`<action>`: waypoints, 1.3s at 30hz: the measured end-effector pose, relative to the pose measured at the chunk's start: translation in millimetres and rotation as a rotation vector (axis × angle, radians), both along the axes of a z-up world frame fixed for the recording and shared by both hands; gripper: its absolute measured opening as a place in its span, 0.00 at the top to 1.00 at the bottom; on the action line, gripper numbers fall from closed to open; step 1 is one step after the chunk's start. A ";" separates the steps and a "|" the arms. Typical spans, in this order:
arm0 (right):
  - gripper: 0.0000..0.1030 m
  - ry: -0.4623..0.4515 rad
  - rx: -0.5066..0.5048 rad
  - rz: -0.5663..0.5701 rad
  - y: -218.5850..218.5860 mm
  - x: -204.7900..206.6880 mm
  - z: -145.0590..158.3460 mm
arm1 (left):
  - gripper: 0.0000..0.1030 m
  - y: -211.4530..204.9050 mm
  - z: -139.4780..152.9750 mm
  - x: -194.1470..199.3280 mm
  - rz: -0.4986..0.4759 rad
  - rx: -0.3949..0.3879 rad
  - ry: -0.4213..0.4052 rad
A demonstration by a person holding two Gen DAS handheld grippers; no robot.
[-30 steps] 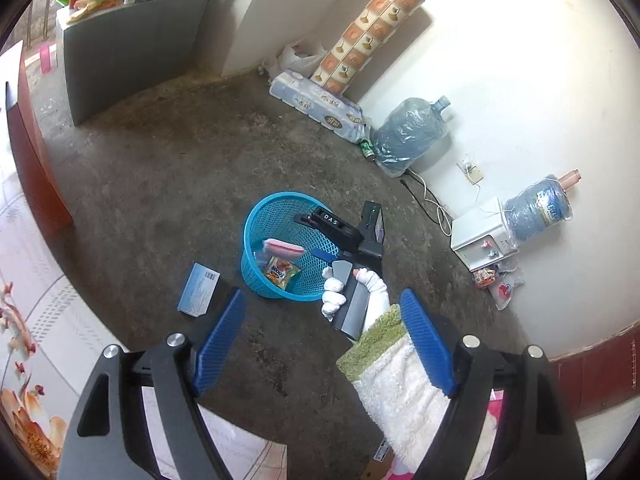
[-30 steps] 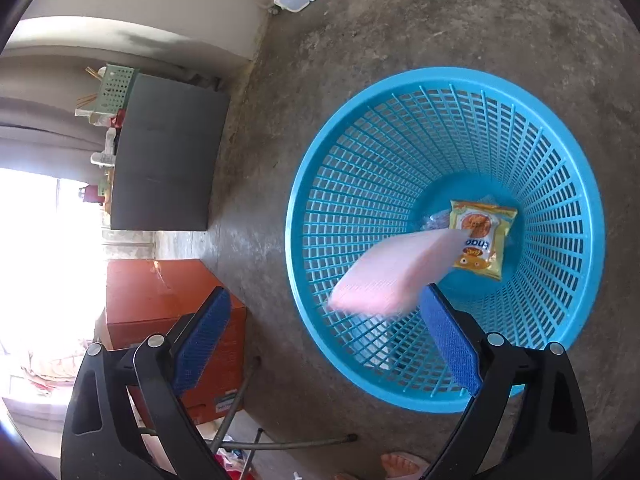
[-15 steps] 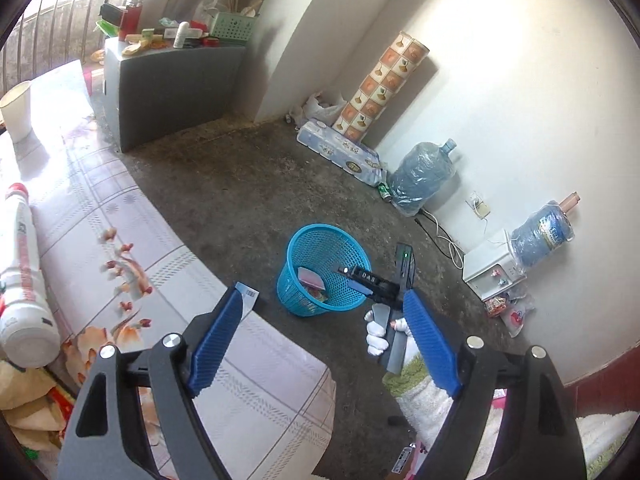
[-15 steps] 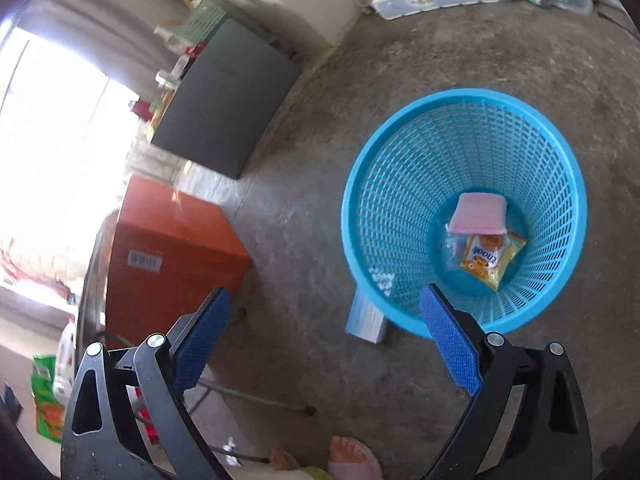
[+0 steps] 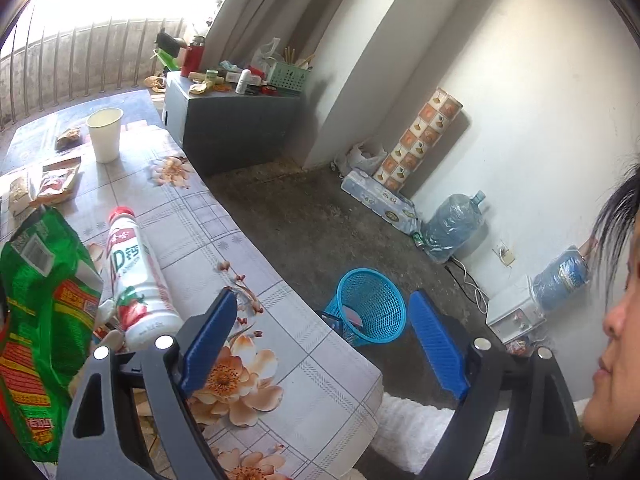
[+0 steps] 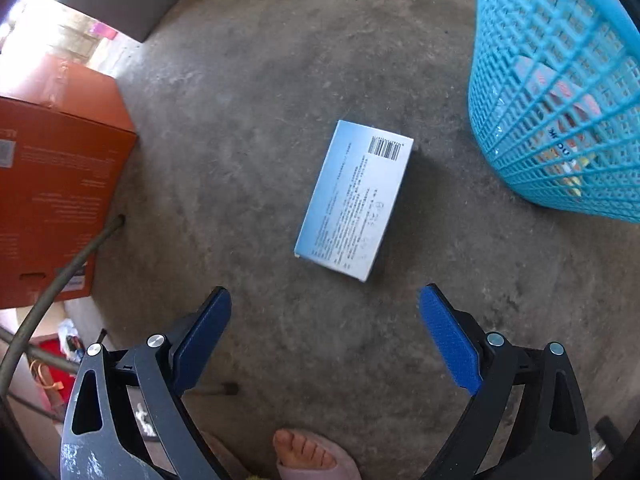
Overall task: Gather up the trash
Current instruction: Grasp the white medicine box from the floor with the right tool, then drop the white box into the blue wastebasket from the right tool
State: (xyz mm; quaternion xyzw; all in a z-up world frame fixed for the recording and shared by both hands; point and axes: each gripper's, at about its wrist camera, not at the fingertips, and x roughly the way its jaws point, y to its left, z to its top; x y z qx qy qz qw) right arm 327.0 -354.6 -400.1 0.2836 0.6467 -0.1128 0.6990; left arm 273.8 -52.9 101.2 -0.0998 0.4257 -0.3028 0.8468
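A blue mesh basket stands on the concrete floor; in the right wrist view the basket holds a pink pack and an orange snack pack. A pale blue box with a barcode lies flat on the floor just left of it. My right gripper hangs open above the floor, pointing down, the box a little beyond its fingertips. My left gripper is over the table edge, its jaws opening with nothing between them. A white drink bottle and a green snack bag lie on the floral tablecloth.
A paper cup and wrappers sit farther back on the table. An orange carton and a table leg stand left of the box. A person's foot is at the bottom. Water jugs line the wall.
My left gripper rose and swung left from the basket to over the table. My right gripper let the pink pack fall into the basket, then dropped toward the blue box on the floor.
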 end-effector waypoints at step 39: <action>0.35 -0.471 -0.217 0.083 -63.0 -65.5 196.5 | 0.16 87.9 8.7 -13.8 0.185 -0.081 0.003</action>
